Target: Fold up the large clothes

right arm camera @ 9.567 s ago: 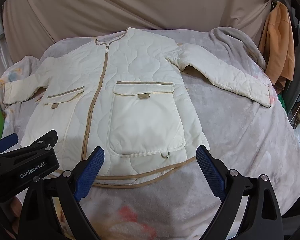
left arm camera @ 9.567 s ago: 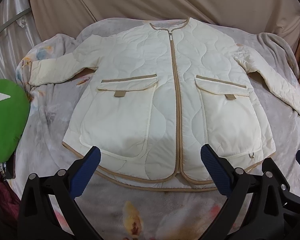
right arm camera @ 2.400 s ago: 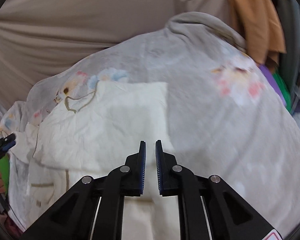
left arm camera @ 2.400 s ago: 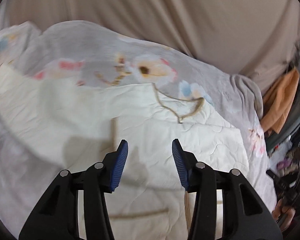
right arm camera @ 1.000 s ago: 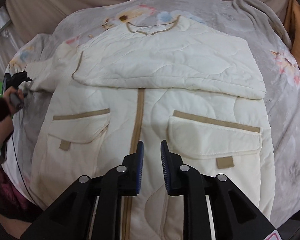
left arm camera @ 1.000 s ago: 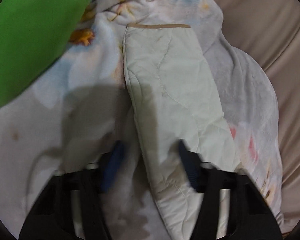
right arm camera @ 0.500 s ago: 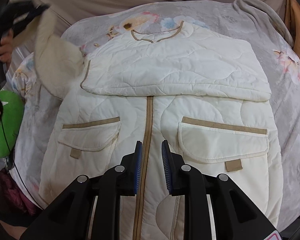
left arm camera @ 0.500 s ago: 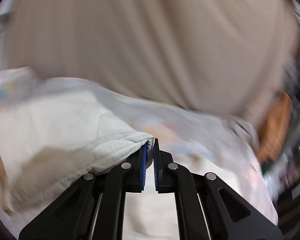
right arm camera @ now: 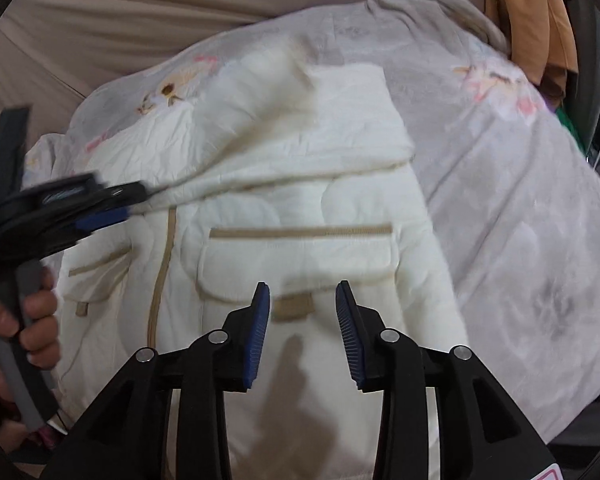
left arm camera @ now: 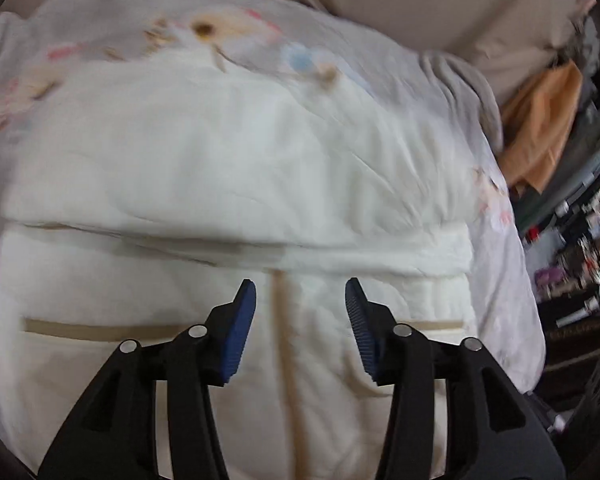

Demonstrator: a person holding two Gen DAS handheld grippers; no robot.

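Lying flat on the flowery blanket (right arm camera: 520, 208): a puffy white jacket (right arm camera: 300, 208), both sleeves folded across its chest. Hanging over the jacket with fingers apart, holding nothing: left gripper (left arm camera: 300, 300) above the zipper line (left arm camera: 280, 312), right gripper (right arm camera: 302, 300) above the pocket flap (right arm camera: 296, 256). Probably feeling soft, thick, light, springing back. Best pinching the bottom hem, near both corners.

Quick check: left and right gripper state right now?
Left gripper: open, holding nothing, above the folded sleeves of the jacket.
Right gripper: open, holding nothing, over the jacket's pocket flap.
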